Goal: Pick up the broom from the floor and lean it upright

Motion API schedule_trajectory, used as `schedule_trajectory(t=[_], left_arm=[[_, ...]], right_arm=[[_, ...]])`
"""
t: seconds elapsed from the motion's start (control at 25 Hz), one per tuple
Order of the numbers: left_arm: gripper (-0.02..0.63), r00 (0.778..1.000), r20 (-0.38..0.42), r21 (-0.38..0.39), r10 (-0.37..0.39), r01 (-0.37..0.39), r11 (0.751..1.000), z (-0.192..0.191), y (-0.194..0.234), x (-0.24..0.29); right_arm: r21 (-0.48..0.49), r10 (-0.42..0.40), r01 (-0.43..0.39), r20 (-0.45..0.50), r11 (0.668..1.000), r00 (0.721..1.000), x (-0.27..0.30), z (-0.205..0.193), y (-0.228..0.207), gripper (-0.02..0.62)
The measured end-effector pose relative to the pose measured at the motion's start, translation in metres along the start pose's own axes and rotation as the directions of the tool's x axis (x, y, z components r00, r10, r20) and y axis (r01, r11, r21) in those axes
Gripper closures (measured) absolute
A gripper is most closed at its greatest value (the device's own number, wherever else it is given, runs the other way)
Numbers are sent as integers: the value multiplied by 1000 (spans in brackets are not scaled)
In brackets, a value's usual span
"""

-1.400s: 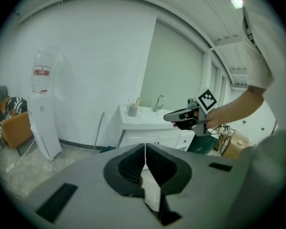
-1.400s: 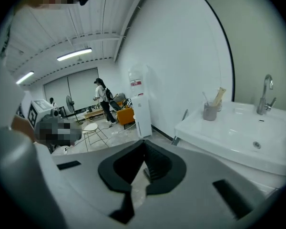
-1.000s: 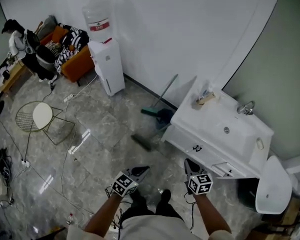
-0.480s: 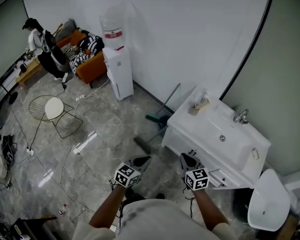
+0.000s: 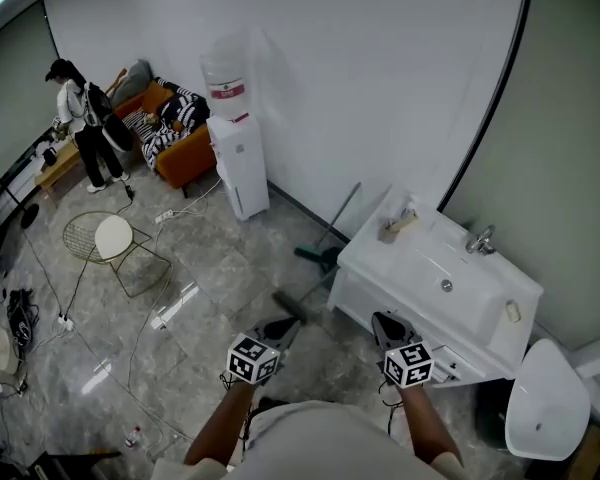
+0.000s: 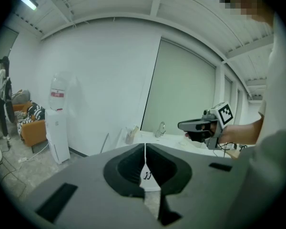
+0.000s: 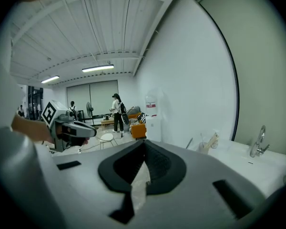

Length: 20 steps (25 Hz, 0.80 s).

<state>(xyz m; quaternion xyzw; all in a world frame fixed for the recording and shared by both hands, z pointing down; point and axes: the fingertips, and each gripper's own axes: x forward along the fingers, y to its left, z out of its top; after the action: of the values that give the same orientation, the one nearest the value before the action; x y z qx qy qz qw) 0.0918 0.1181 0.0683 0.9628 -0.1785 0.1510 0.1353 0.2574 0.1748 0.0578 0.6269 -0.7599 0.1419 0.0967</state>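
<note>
Two units noted, left hand-held gripper (image 5: 284, 326) and right hand-held gripper (image 5: 384, 321), both with jaws together and nothing between them. Broom (image 5: 337, 218) leans handle-up against the wall (image 5: 380, 98) just beside the sink cabinet (image 5: 378, 294), head on the floor (image 5: 210, 268). It is ahead of both and untouched.

I'm in a staged studio hall: washbasin (image 5: 425, 258) at two o'clock, water dispenser (image 5: 238, 163) at twelve, orange sofa (image 5: 187, 160) at eleven.
</note>
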Motion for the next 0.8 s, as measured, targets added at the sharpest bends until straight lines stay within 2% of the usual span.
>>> schedule_trajectory(t=[0.32,0.6,0.8], left_arm=[[594,1000,7,42,-19,18,999,12,13,-17],[594,999,14,62,-38,37,997,7,18,-25],[594,999,20,58,-38,37,998,9,24,-32]], right_arm=[[-48,26,-23,46,999,999,0,21,23,595],[16,1,-2,76,1000,997,2,22,30,595],[10,-2,1,77,1000,997,4,27,38,594]])
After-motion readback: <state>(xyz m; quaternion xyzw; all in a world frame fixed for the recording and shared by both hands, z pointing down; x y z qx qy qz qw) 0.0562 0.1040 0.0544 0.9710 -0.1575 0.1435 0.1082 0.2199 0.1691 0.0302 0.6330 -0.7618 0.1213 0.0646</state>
